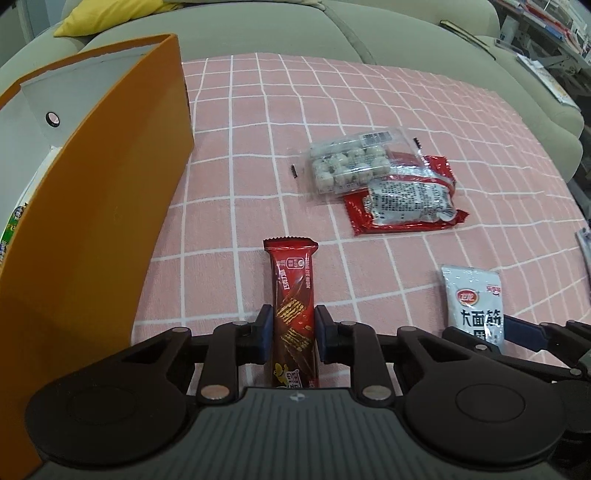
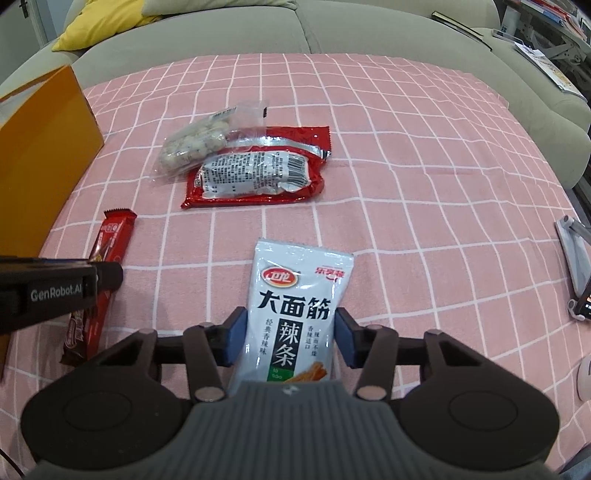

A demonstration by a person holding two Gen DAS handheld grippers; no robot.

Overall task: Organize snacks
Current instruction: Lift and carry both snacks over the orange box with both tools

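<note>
- The left gripper (image 1: 293, 338) is closing its blue pads on both long edges of a red wafer bar (image 1: 293, 314), which is pointing toward 12 o'clock between the fingers; whether the bar is lifted off the cloth I cannot tell.
- In the right wrist view that same bar (image 2: 110, 254) is lying at 9 o'clock, partly hidden under the left gripper's black body.
- The right gripper (image 2: 290, 336) is straddling a white spicy-strip pouch (image 2: 295, 299); its left pad is touching the pouch's edge, while the right pad is sitting just beside the other edge with a thin gap, so a firm grip cannot be told.
- From the left wrist view the pouch (image 1: 474, 302) is showing at 3 o'clock.
- An orange box (image 1: 92, 206) is standing open at 9 to 10 o'clock of the left gripper, with a green packet (image 1: 11, 236) peeking inside it.
- At 1 o'clock a clear tray of pale round sweets (image 1: 351, 162) is overlapping a red packet (image 1: 402, 199) with its printed silver back facing up.
- Everything is resting on a pink checked cloth (image 1: 258, 110), with a grey sofa (image 1: 258, 33) and a yellow cushion (image 1: 107, 14) behind at 12 o'clock.
</note>
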